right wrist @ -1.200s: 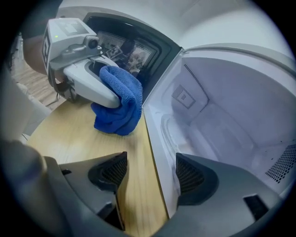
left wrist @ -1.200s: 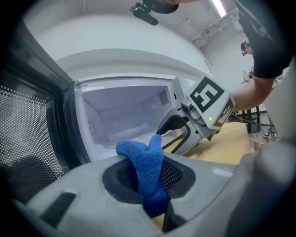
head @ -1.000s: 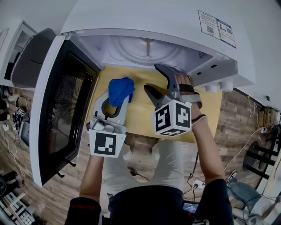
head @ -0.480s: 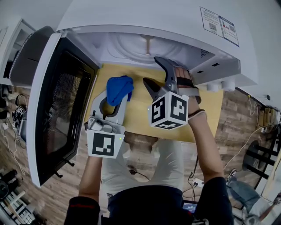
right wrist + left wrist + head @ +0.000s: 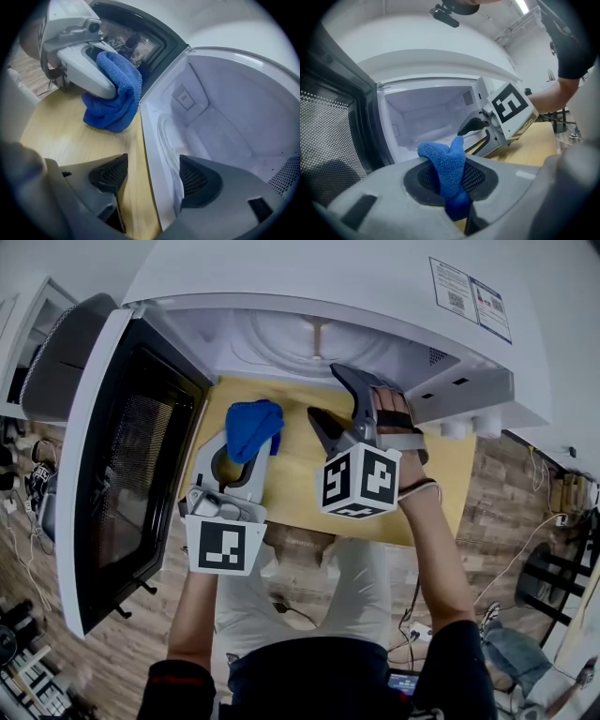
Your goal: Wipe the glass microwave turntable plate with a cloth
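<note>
A white microwave point(image 5: 328, 287) stands open on a wooden table point(image 5: 291, 484). Its clear glass turntable plate point(image 5: 300, 341) lies inside the cavity and shows faintly as a ring point(image 5: 169, 140) in the right gripper view. My left gripper point(image 5: 255, 448) is shut on a blue cloth point(image 5: 251, 427), held just outside the opening at the left. The cloth point(image 5: 449, 173) hangs between its jaws. My right gripper point(image 5: 339, 399) stands open at the cavity's front edge, one jaw over the sill, nothing between its fingers. The blue cloth point(image 5: 115, 93) shows left of it.
The microwave door point(image 5: 131, 456) hangs open to the left, dark mesh window facing inward. The wooden table ends close behind the grippers, with wood floor point(image 5: 497, 512) and cables beyond. The cavity walls point(image 5: 426, 112) are white and bare.
My right gripper has shifted slightly left and forward toward the cavity opening. The left gripper with the cloth has barely moved.
</note>
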